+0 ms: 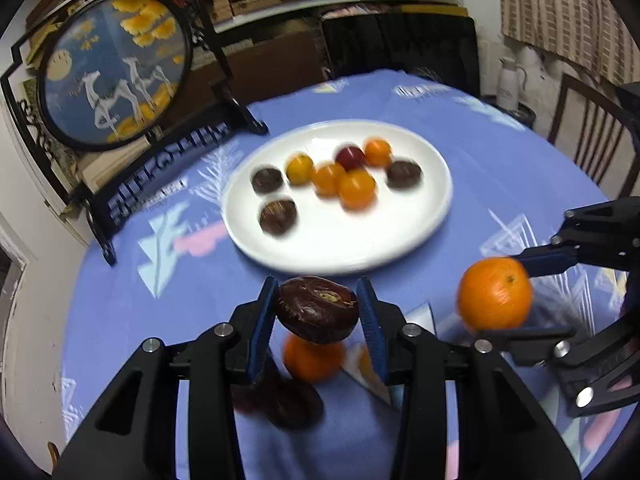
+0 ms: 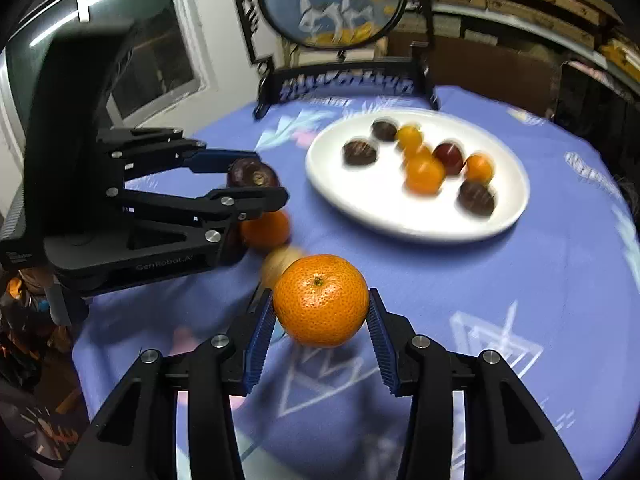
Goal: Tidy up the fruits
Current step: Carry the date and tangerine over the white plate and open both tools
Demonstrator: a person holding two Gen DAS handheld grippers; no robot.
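Two grippers hold fruit above the blue-clothed surface [image 1: 500,184]: the left gripper [image 1: 318,308] has its jaws clamped on a dark brown fruit [image 1: 316,308], the right gripper [image 2: 320,304] on an orange [image 2: 320,300]. At twelve o'clock, a white plate [image 1: 400,240] carries eight fruits.

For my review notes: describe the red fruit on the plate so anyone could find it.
Find the white plate mid-table. Near its far rim sits the red fruit, beside an orange one. It is the only red piece there; the others are orange, yellow or dark brown.
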